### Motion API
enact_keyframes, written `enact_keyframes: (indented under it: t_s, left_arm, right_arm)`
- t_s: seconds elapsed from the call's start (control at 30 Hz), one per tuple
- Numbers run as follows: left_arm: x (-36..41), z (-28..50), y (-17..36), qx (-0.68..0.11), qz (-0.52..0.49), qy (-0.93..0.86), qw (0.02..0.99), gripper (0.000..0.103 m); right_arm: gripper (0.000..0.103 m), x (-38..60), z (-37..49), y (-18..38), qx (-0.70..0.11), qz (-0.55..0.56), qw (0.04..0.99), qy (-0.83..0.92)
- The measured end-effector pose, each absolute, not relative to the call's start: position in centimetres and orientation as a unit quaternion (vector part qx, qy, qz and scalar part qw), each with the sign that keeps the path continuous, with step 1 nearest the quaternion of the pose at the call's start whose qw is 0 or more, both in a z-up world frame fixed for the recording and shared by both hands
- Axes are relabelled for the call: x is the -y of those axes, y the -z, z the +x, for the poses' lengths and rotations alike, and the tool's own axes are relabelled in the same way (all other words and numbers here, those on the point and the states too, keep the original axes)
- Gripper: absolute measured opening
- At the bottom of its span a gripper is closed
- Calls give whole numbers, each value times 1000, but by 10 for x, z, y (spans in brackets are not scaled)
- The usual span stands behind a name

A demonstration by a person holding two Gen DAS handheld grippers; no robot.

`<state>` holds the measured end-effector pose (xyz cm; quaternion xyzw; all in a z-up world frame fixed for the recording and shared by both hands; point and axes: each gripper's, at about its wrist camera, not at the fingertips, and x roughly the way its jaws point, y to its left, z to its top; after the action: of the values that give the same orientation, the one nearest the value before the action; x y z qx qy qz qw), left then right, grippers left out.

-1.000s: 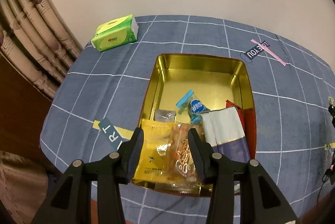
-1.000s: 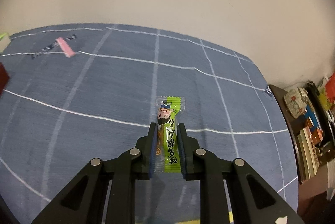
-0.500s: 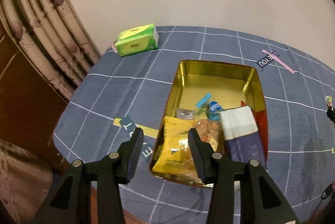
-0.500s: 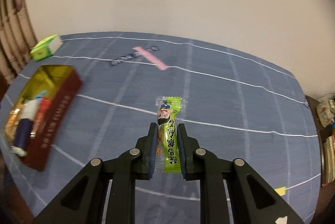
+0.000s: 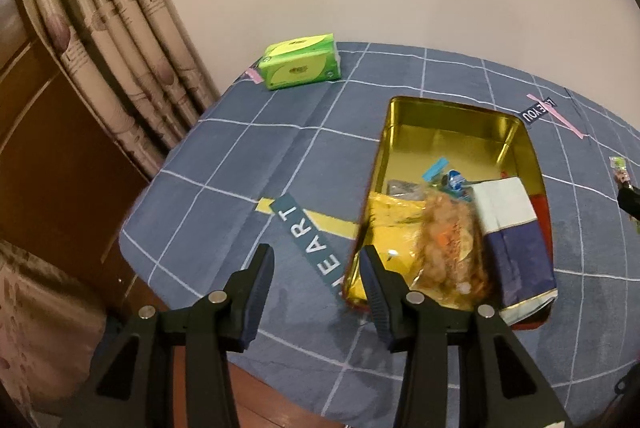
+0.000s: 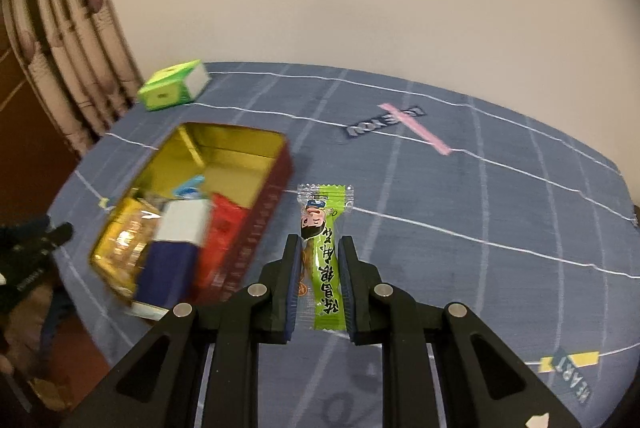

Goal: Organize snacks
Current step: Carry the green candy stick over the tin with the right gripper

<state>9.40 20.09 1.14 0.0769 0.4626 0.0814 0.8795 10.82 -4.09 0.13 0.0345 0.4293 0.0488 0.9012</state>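
Green stick (image 6: 325, 260): clamped between the pads of the right gripper (image 6: 319, 282), jaws closed on its lower half, printed end poking out ahead. Carried above the cloth, just right of the tin (image 6: 276, 188), not yet over it. Same stick shows tiny at the right edge of the left view (image 5: 619, 170), well right of the tin (image 5: 384, 156).

Tin contents, near end: yellow bag (image 5: 394, 232), clear bag of orange-brown snacks (image 5: 452, 248) lying partly over it, white-and-navy pack (image 5: 516, 232) against the right wall with red wrapper (image 5: 541, 206) beside it. Behind these: small blue-and-white wrapper (image 5: 448, 178) and a grey sachet (image 5: 402, 185). Far half of the tin is bare gold floor.

Left gripper (image 5: 316, 292): jaws partly open, nothing between them. Hovers above the cloth at the tin's near-left corner; right finger overlaps the tin rim in the view, contact cannot be told.

Progress, judged: most snacks already in the tin. The stick is the only loose snack visible. Left to do: bring it over the tin, release into the open far half. No other stray snacks seen on the cloth (image 6: 500, 212).

Off-task: green tissue pack (image 5: 301, 65) beyond the tin's far-left corner, near the curtain (image 5: 120, 40).
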Motion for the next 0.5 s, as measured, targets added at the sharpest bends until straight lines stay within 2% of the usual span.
enact_keyframes:
  t_s: [0.5]
  left_arm:
    - [-216,91,1,-480,62,-80,872,45]
  right_arm:
    - [17,-46,123,4,-437,29,893,-103]
